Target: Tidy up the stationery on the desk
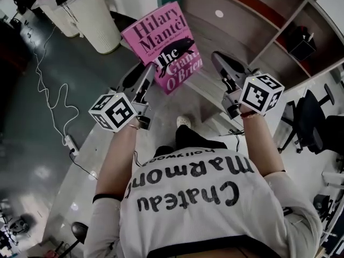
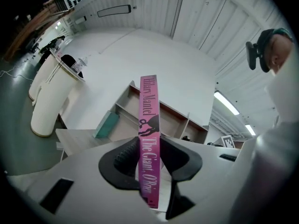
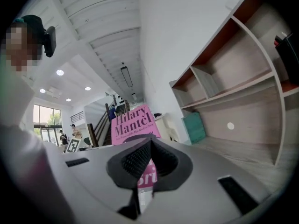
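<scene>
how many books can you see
2: the pink Hilary Mantel book clamped in the left gripper, and a teal book leaning in the shelf unit. Others may be hidden.

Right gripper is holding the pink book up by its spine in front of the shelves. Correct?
Wrong gripper. The left gripper is the one clamped on the pink book by its spine, held up in front of the shelves, as the left gripper view shows.
</scene>
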Motion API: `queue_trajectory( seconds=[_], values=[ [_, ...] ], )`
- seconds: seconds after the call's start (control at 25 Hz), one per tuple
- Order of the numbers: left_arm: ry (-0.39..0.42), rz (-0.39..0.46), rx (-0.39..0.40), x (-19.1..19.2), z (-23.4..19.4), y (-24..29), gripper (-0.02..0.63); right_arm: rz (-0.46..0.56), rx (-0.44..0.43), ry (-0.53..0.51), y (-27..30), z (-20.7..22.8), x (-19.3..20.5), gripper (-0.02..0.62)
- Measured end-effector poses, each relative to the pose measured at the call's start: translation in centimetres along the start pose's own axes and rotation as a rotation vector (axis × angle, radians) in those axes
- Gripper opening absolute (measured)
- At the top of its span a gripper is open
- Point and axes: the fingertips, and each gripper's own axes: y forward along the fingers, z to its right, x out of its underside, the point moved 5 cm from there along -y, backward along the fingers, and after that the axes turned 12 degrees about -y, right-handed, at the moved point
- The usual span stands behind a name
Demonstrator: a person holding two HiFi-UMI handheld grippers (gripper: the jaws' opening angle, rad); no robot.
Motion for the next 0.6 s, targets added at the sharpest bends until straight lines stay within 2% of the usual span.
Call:
queue_trajectory(
  seconds=[0.24,0.4,0.52,0.6],
  values=[
    [0.015,0.036,-0.009,0.2,0.4,0.0,0.143,0.019,-0.02,0.035,1.0,0.3,0.9,0.014],
    [0.002,0.032,-0.046,-0.1,0.9,0.0,0.143,-0.016,-0.008,0.054,1.2,0.9,0.8,0.014],
    [-0.017,0.007,-0.088,0.8,1.3,-2.5,0.143,-0.062,-0.014,0.075,0.4,-1.4,1.9,0.014],
    [-0.002,0.033,-0.065,1.6,2.3,-5.2,0.143,-0.063,-0.011,0.018,-1.1,-4.1,2.0,0.014]
  ],
)
